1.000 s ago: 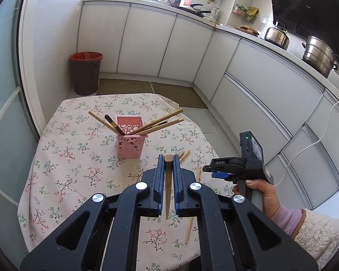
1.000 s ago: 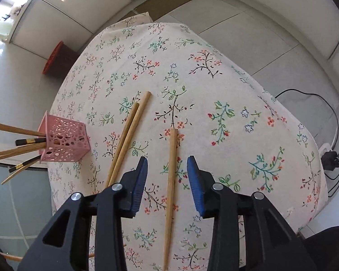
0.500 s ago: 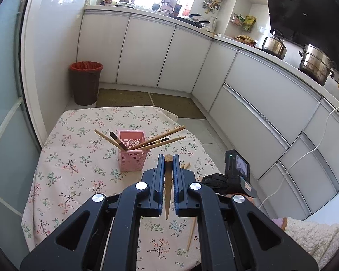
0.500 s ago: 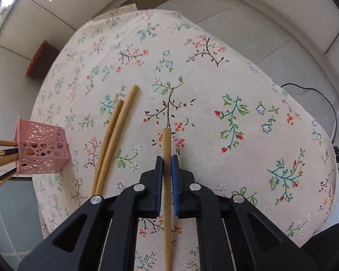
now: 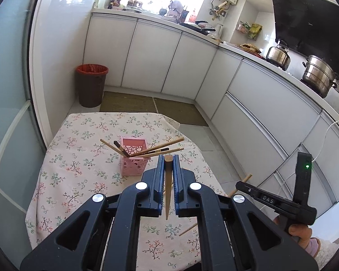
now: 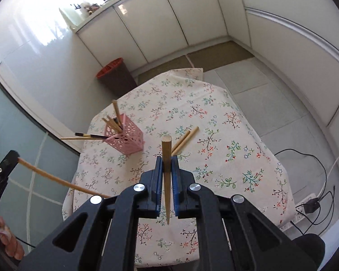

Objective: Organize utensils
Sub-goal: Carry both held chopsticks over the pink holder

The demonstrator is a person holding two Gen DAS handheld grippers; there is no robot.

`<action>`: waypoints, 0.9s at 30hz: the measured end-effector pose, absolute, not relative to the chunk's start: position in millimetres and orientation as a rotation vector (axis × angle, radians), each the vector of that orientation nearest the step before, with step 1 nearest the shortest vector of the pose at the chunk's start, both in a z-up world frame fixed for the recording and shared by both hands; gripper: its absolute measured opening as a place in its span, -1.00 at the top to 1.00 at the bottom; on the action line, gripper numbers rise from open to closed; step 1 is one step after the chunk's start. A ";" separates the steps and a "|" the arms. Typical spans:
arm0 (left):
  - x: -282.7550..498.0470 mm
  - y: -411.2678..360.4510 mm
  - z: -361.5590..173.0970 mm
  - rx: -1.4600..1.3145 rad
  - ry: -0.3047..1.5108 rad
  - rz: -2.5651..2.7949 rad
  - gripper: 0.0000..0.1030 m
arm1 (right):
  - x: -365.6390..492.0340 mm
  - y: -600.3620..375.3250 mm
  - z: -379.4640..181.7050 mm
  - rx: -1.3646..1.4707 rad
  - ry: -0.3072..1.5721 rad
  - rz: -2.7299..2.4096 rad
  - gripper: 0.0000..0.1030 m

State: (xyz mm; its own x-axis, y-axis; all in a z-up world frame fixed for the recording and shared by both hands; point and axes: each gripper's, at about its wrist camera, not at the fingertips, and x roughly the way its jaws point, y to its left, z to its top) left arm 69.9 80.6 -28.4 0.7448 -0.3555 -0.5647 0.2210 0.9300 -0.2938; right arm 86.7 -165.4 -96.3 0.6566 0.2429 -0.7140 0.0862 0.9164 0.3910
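Note:
A pink perforated holder (image 5: 133, 158) (image 6: 126, 139) stands on the floral tablecloth (image 5: 79, 164) (image 6: 226, 158) with several chopsticks leaning out of it. My left gripper (image 5: 168, 160) is shut on a wooden chopstick (image 5: 168, 185), held above the table near the holder; this chopstick also shows at the left of the right wrist view (image 6: 52, 177). My right gripper (image 6: 166, 161) is shut on another wooden chopstick (image 6: 166, 158), lifted above the table. Two more chopsticks (image 6: 184, 139) lie side by side on the cloth right of the holder.
A brown bin with a red liner (image 5: 91, 85) stands on the floor beyond the table. White cabinets (image 5: 151, 58) run along the back and right. Pots (image 5: 317, 74) sit on the counter. A power strip and cables (image 6: 309, 203) lie on the floor at the right.
My right gripper has lifted its chopstick off the cloth and tilted up to face the room. My left gripper has risen a little with its chopstick.

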 end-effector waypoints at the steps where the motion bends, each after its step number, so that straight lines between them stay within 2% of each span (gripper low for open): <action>1: 69.5 80.5 -25.9 -0.215 0.655 -0.314 0.88 | 84.5 -164.2 -87.9 0.412 0.841 0.104 0.85; 20: 116.5 89.5 39.6 -0.190 0.517 -0.218 0.88 | 111.2 -134.2 55.1 0.457 0.600 0.287 0.85; 27: 151.6 87.9 45.3 -0.181 0.466 -0.143 0.88 | 150.9 -109.1 74.6 0.406 0.503 0.266 0.85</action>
State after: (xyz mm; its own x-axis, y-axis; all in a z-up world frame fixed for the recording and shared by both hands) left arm 151.6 87.9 45.3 0.8840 -0.1782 -0.4322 0.0957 0.9739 -0.2057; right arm 150.9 -109.1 74.6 0.8445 0.3432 -0.4113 -0.1468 0.8867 0.4384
